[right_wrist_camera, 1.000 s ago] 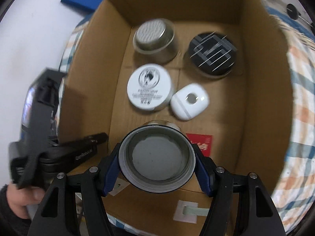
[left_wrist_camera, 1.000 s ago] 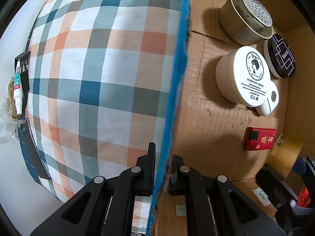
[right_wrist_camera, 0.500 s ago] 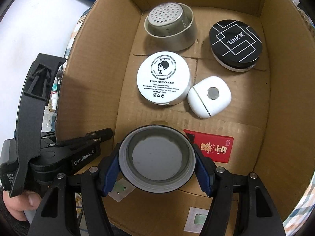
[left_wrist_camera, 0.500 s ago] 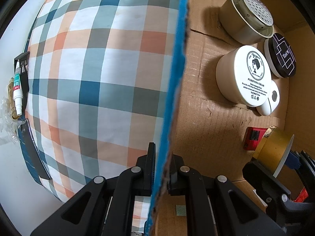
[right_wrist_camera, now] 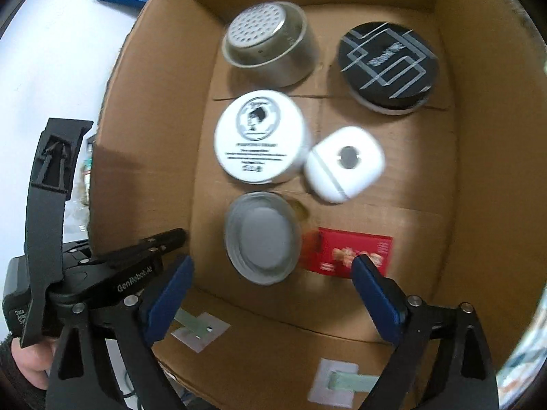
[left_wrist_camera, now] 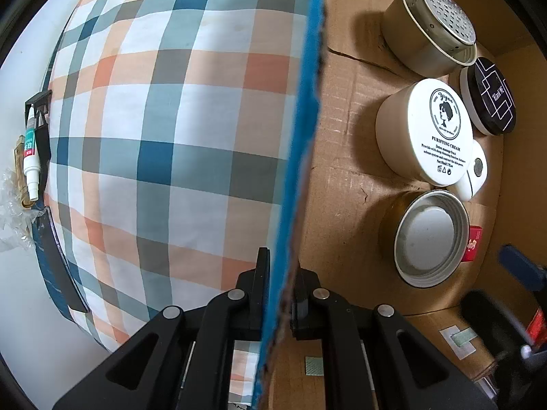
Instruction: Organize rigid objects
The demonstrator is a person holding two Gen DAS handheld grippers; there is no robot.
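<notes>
Fingers point(right_wrist_camera: 172, 294) of the right gripper point(right_wrist_camera: 270, 288) gape wide with nothing between them, hovering over the cardboard box point(right_wrist_camera: 478, 177). Half a second ago they clamped the gold tin point(right_wrist_camera: 261, 237); now it sits on the floor beside the red packet point(right_wrist_camera: 348, 251). Left gripper point(left_wrist_camera: 278, 294) stays pinched on the box wall point(left_wrist_camera: 304, 143). Six items inside: two tins, two jars, one white case, one packet.

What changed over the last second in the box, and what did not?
The right claw let go of the gold tin: its jaws now stand open and drawn back, with the tin sitting on the box floor, below the cream jar and beside the red packet. The left claw still pinches the box wall; the other items have not moved.
</notes>
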